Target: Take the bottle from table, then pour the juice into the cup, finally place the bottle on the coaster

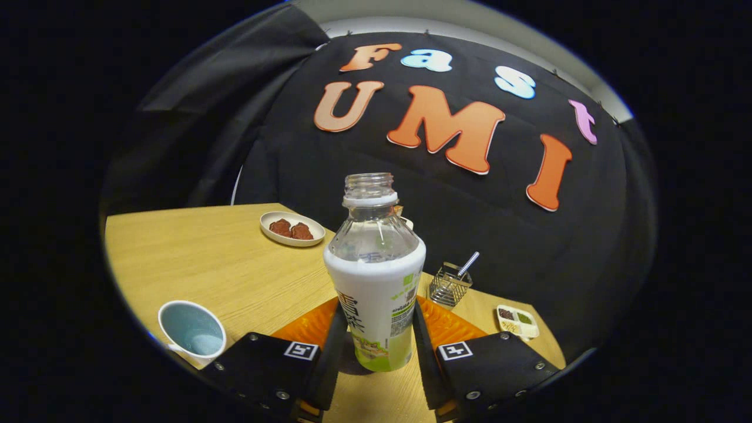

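Bottle over the coaster: setting it down square

Gripper [375, 343] fingers are pinching the uncapped bottle [376, 276] upright, its base hanging just above the orange coaster [452, 326]. Cup [192, 329] is sitting well off to the left. Judging from this, lowering straight and releasing only once the base is resting flat is looking wisest.
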{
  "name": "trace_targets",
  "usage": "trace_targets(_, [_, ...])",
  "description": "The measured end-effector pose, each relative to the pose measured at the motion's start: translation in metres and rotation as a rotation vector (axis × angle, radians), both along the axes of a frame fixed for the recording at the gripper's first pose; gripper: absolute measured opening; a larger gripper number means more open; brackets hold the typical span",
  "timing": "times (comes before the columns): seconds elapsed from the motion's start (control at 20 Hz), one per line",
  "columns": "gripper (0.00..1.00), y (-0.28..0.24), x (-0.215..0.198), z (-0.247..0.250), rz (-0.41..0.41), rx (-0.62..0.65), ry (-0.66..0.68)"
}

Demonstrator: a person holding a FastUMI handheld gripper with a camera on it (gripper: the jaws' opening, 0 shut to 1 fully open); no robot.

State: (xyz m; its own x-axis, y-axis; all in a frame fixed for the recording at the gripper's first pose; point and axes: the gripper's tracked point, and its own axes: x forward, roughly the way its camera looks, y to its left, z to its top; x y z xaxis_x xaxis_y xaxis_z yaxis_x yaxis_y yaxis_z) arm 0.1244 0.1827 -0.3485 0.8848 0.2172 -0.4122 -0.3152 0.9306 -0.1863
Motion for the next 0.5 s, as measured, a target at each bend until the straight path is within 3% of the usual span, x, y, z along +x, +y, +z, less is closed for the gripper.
trace_targets(0.3, [0.60,0.004,0.011,-0.020,-0.037,0.192,0.103])
trace_targets(0.5, [0.60,0.003,0.016,-0.035,-0.053,0.198,0.137])
